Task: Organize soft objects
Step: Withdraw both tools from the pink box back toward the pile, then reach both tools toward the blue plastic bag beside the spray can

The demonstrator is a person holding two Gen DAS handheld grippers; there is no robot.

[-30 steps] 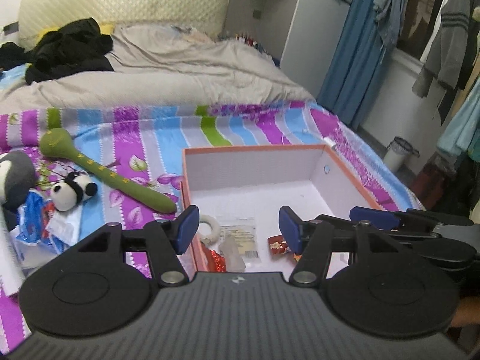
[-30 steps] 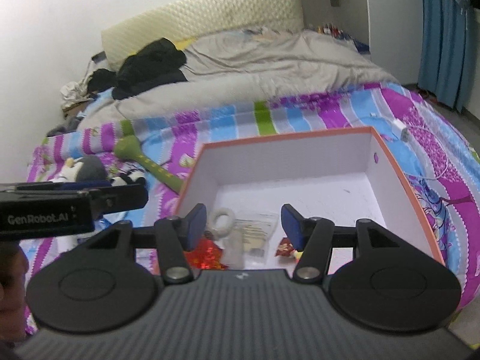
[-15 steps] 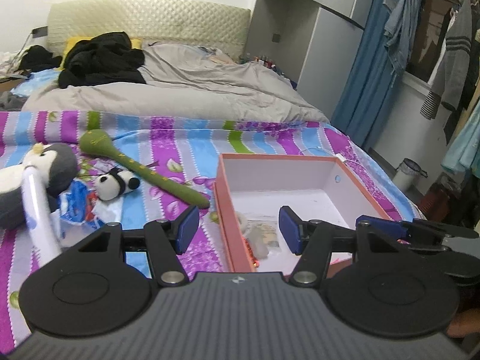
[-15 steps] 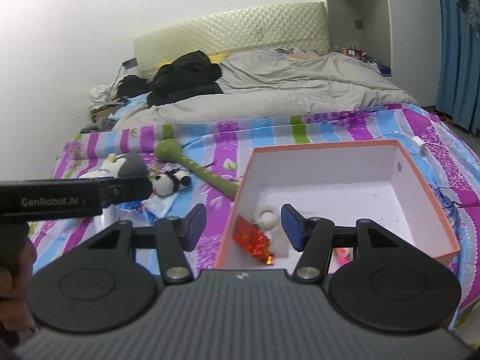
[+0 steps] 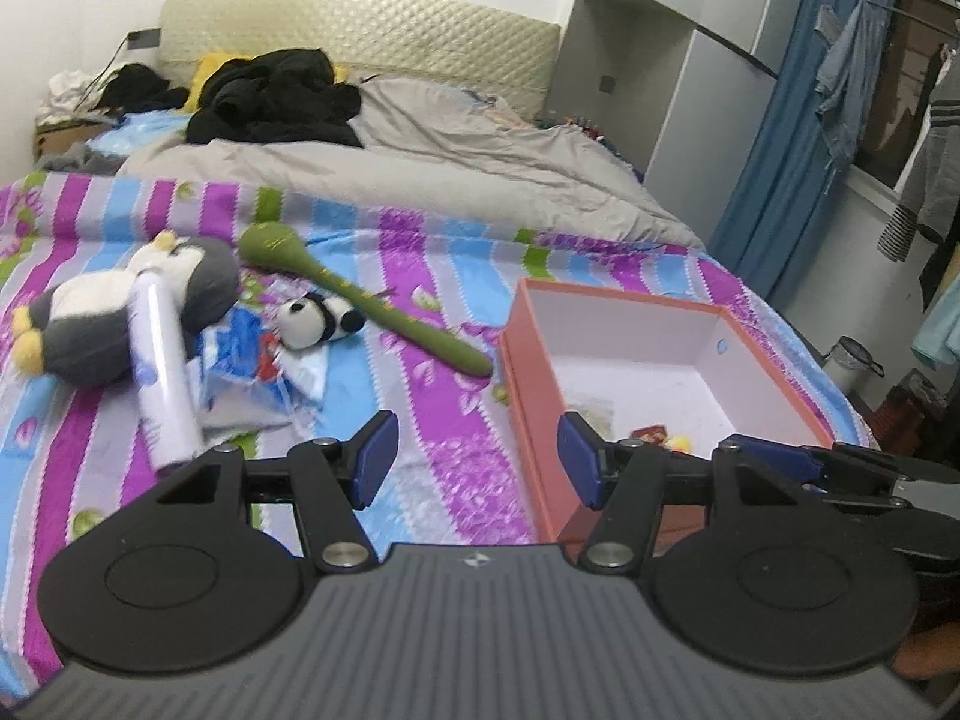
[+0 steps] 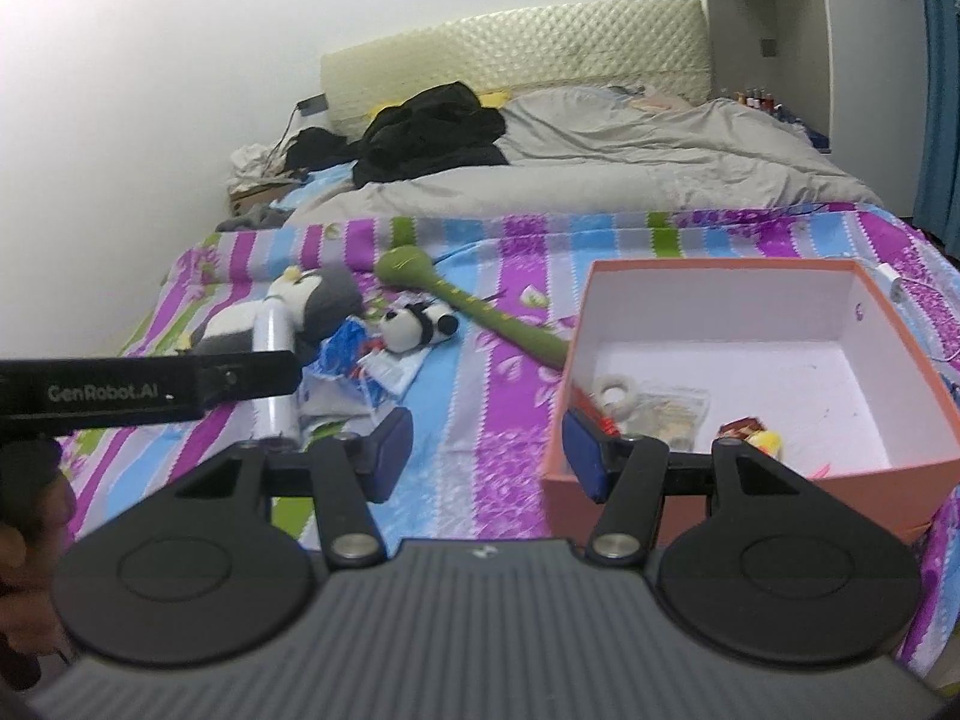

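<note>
My left tongs [image 5: 477, 461] and right tongs [image 6: 489, 453] both gape empty over the bed [image 5: 432, 456]; panda plush [image 5: 318, 324] at eleven o'clock, box [image 5: 528, 384] at one.

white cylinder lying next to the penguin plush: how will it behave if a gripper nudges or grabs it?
The white cylinder lies on its side across crumpled blue-and-white packets, so a nudge would probably roll it. Its surface looks smooth and glossy, so pads may slip unless they close across the middle. It looks rigid, unlike the penguin plush beside it; its weight cannot be told.
</note>
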